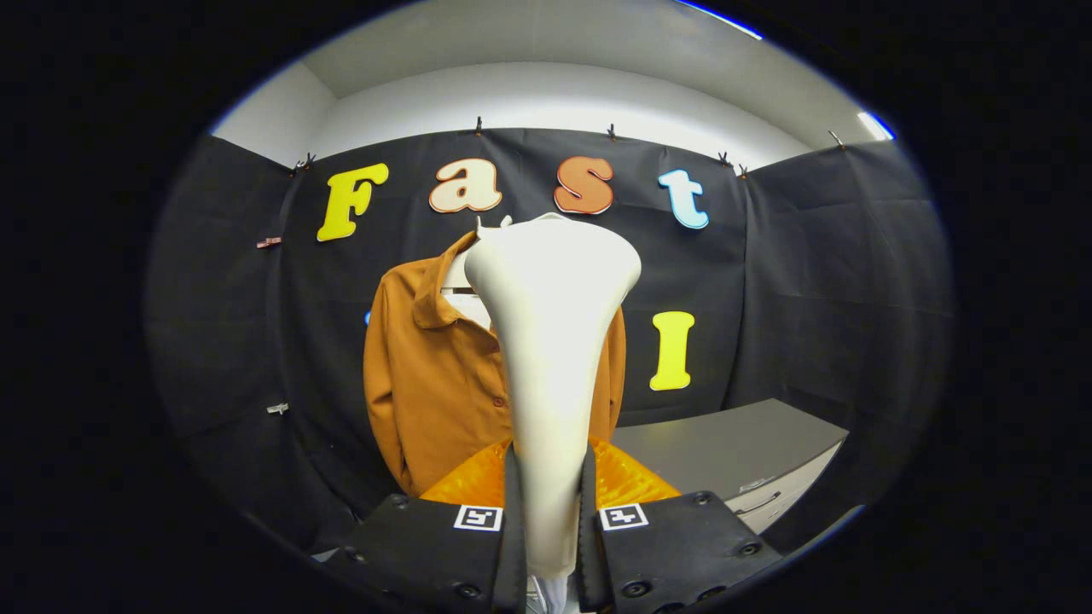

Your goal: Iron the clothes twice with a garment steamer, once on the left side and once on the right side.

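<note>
A cream-white garment steamer (pixel 550 341) stands upright between my fingers, its narrow handle pinched from both sides and its wide head flaring out at the top. My gripper (pixel 550 503) is shut on that handle. Beyond the steamer hangs a brown-orange collared shirt (pixel 431 384) on a hanger against the black cloth wall. The steamer covers the shirt's middle and right half; the left shoulder, collar, sleeve and some buttons show. The steamer head is held apart from the shirt, at collar height.
A grey cabinet (pixel 734 448) with a drawer handle stands low to the right of the shirt. Small clips (pixel 277 409) are pinned on the cloth wall to the left. White wall and ceiling rise above the cloth.
</note>
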`<state>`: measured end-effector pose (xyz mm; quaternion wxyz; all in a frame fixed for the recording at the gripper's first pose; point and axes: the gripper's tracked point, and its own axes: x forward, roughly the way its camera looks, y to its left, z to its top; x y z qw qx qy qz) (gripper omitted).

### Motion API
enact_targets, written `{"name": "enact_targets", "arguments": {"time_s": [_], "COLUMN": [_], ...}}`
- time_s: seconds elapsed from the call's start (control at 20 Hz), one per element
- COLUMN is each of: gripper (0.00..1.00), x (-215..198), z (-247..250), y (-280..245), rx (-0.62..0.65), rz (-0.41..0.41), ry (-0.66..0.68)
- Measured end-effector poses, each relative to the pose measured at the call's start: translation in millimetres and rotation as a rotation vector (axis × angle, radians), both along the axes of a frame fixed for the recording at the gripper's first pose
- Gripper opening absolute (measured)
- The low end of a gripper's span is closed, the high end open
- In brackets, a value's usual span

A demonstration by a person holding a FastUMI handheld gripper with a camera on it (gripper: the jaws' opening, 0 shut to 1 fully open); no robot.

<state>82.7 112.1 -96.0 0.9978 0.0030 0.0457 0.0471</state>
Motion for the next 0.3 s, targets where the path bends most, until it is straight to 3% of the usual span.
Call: {"name": "enact_targets", "arguments": {"time_s": [0.3], "gripper": [0.27], "x": [-3.7], "z": [-8.1], "y": [-3.1], "rx": [-0.03], "rz": [-0.002], "ry": [-0.001]}}
